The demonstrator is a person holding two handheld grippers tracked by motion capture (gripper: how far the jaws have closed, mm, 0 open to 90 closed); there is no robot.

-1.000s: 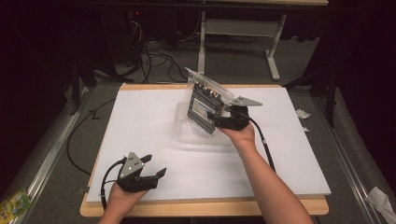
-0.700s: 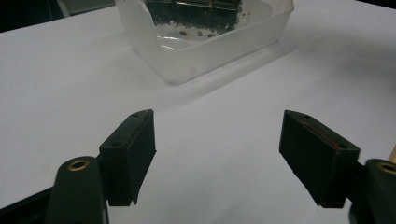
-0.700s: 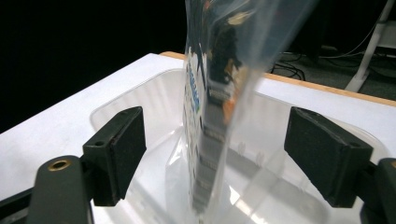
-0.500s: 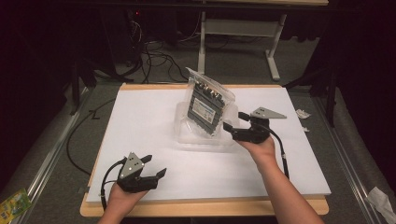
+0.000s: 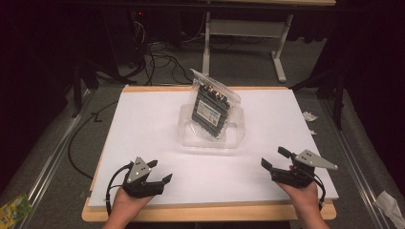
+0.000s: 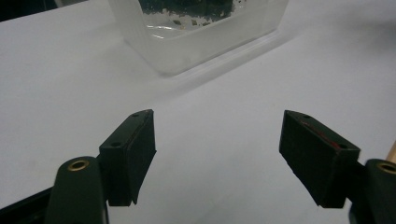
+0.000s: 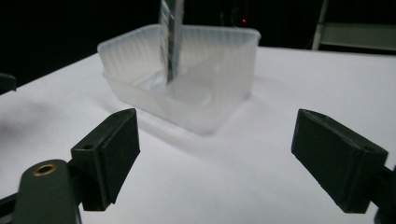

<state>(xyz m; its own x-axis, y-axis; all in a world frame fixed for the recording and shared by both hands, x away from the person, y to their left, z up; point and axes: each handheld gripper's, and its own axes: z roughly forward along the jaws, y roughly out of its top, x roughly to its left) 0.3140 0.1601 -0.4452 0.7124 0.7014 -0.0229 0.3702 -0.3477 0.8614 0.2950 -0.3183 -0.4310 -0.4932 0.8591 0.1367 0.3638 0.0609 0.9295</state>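
A clear plastic tub [image 5: 191, 136] stands in the middle of the white board [image 5: 143, 124]. A clear bag of black parts [image 5: 214, 105] stands tilted inside it, sticking up above the rim. My left gripper [image 5: 160, 171] rests near the front left edge, open and empty, well short of the tub [image 6: 187, 46]. My right gripper [image 5: 273, 158] is near the front right edge, its jaws having just been opening, with nothing between them. In the right gripper view the wide-open gripper [image 7: 215, 154] faces the tub [image 7: 205, 102] and the bag [image 7: 170, 37]. The left gripper [image 6: 217, 144] also stands wide.
The board lies on a wooden table top [image 5: 205, 212]. Cables [image 5: 157, 52] and a desk frame [image 5: 279, 52] are on the floor beyond the far edge. A green packet [image 5: 14, 207] lies on the floor at the left, and white scraps [image 5: 310, 116] at the right.
My right gripper has let go of the bag and drawn back from the tub to the front right of the board. The bag stays standing in the tub. The left gripper has not moved.
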